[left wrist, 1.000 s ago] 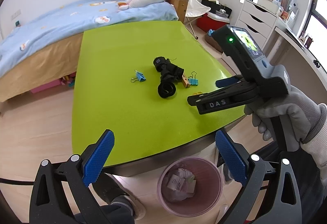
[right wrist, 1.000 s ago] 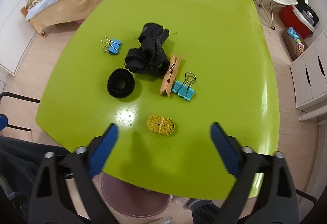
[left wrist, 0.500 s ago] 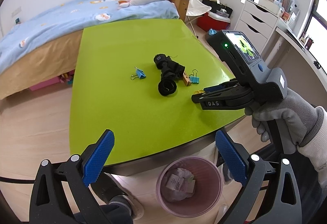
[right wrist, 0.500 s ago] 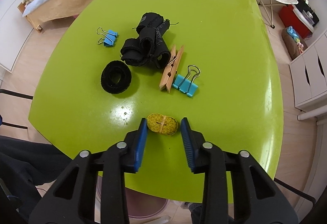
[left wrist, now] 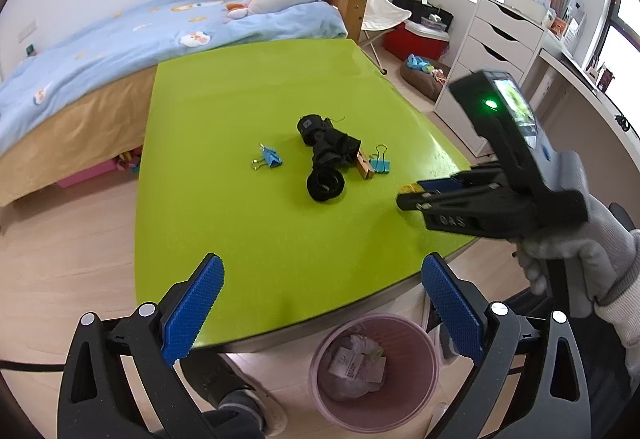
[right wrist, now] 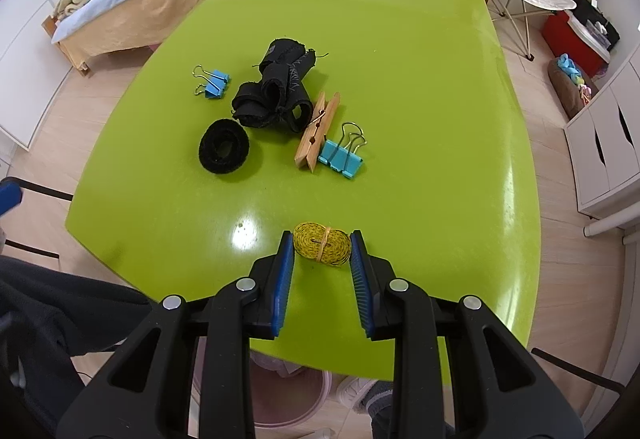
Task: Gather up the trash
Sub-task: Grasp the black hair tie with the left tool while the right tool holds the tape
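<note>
Right wrist view looks down on the glossy lime-green table (right wrist: 400, 51), where the right gripper (right wrist: 322, 251) brackets a small coiled yellow band bundle (right wrist: 322, 248). Its blue-padded jaws are partly closed, one either side of the bundle's ends, seemingly just touching, though firm contact is hard to judge. The left gripper (left wrist: 320, 303) hovers wide open, holding nothing, above the pink plastic wastebasket (left wrist: 424, 351) on the floor.

On your worktop (right wrist: 400, 79): clothespin (right wrist: 317, 137) between fabric bundle (right wrist: 276, 95) and right clip (right wrist: 341, 159).
Under its edge: bin (left wrist: 376, 367).
</note>
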Tool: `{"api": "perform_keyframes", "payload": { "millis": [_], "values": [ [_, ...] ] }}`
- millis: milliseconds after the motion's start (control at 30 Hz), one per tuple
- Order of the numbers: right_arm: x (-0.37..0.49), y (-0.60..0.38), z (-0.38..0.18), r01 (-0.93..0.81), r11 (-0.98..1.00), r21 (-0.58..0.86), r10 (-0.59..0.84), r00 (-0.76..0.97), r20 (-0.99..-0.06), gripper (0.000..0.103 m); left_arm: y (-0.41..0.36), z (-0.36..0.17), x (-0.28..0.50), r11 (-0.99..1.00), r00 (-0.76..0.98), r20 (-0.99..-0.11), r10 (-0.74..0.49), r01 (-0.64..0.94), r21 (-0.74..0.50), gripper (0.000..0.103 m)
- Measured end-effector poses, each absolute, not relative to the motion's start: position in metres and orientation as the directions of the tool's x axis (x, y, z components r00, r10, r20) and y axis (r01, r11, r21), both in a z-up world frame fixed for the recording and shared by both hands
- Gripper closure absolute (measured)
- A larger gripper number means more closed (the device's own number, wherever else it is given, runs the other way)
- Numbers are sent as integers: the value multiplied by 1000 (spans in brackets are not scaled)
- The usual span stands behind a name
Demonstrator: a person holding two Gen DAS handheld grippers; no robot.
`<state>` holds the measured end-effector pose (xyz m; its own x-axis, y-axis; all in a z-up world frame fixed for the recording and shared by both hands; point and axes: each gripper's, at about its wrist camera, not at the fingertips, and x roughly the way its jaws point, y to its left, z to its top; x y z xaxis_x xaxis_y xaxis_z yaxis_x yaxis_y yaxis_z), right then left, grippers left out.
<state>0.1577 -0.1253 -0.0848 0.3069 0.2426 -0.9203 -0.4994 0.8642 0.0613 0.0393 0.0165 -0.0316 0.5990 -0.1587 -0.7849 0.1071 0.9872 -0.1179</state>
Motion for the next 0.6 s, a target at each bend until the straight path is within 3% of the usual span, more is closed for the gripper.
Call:
{"api": "perform_keyframes", "payload": {
  "millis": [600],
  "values": [
    [139, -155, -61, -514, 853, 90, 296, 334, -895, 75, 5, -48, 127, 992, 528, -843, -107, 115, -54, 8]
  ]
}}
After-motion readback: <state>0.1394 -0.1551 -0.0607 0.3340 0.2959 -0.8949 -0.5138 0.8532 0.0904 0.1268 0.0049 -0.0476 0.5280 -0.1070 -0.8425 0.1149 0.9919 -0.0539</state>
